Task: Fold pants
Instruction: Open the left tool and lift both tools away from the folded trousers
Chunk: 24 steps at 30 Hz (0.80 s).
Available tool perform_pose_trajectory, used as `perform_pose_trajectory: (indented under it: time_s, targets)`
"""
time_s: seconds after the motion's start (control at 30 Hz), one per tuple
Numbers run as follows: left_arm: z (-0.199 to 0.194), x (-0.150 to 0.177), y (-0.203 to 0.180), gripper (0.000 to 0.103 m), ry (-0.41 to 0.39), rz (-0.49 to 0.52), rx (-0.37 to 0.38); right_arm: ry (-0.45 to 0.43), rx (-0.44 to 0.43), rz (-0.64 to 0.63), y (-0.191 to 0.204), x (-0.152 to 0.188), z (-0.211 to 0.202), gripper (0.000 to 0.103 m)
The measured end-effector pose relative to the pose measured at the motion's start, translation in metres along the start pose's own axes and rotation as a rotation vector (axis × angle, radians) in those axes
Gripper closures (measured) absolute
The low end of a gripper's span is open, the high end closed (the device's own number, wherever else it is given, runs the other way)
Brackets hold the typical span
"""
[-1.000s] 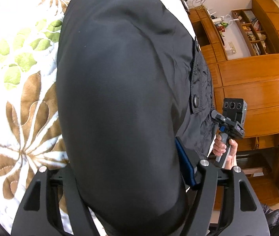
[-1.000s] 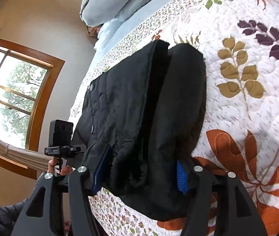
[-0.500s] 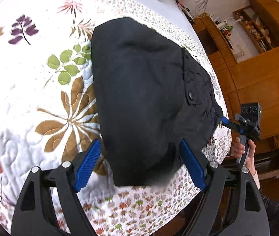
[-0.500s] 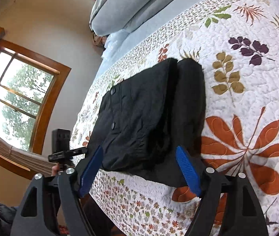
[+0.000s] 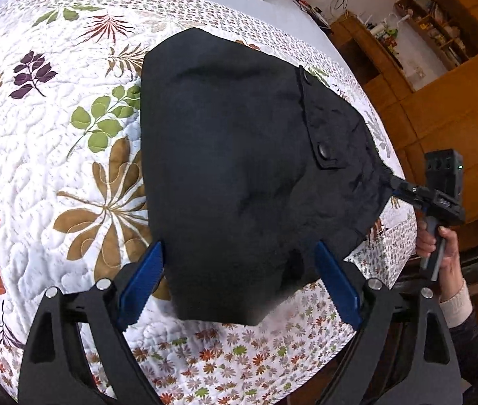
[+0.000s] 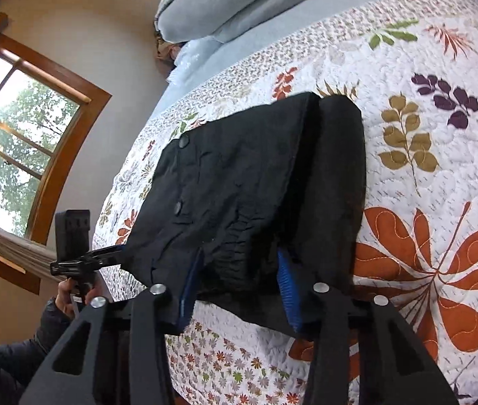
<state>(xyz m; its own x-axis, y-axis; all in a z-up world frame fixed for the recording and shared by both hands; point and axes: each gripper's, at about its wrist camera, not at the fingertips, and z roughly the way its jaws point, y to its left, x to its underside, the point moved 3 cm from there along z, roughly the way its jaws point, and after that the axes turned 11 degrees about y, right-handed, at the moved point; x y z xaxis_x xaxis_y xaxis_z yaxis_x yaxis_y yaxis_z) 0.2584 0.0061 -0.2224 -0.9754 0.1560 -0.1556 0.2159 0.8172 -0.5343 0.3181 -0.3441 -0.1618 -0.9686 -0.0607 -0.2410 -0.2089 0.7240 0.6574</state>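
The black pants [image 5: 239,168] lie folded in a thick bundle on the leaf-patterned quilt [image 5: 53,135], at the bed's near edge. In the left wrist view my left gripper [image 5: 239,280] is open, its blue pads on either side of the bundle's near end, not pinching it. In the right wrist view my right gripper [image 6: 239,287] is open, its jaws straddling the gathered waistband end of the pants [image 6: 245,185]. The right gripper [image 5: 404,190] also shows at the pants' right corner in the left wrist view; the left gripper [image 6: 110,253] shows at their left corner.
Grey pillows [image 6: 239,0] lie at the head of the bed. A window [image 6: 12,148] is in the left wall. Wooden cabinets and shelves [image 5: 441,84] stand beyond the bed. The quilt's edge [image 5: 255,354] drops off just below the pants.
Both grippers have let go and pulled back from the pants. The bundle, which was held up close to the cameras, now lies flat on the quilt.
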Motion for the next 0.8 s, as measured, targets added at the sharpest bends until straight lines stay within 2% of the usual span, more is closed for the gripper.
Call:
perform_pose_trajectory:
  time_s: [0.17, 0.37, 0.43, 0.47, 0.6, 0.67, 0.8]
  targets:
    - [0.005, -0.004, -0.002, 0.014, 0.001, -0.003, -0.007, -0.004, 0.043, -0.034, 0.008, 0.008, -0.008, 0.061]
    - [0.012, -0.007, -0.005, 0.013, 0.01, 0.005, -0.041, 0.005, 0.036, 0.019, -0.003, 0.014, -0.002, 0.061]
    - [0.011, -0.009, -0.008, 0.013, 0.01, 0.006, -0.046, -0.001, 0.011, 0.04, -0.007, 0.016, -0.004, 0.058]
    - [0.011, -0.009, -0.009, 0.013, 0.011, 0.009, -0.048, -0.004, 0.01, 0.048, -0.008, 0.017, -0.006, 0.053]
    - [0.006, -0.007, -0.008, 0.013, 0.003, 0.005, -0.062, -0.042, 0.032, 0.05, -0.004, 0.021, -0.022, 0.052]
    - [0.0, -0.003, -0.012, 0.012, -0.018, 0.015, -0.1, -0.083, 0.051, 0.032, 0.004, 0.023, -0.035, 0.052]
    - [-0.015, 0.002, -0.026, 0.012, -0.093, 0.04, -0.167, -0.119, -0.008, -0.05, 0.033, 0.024, -0.045, 0.052]
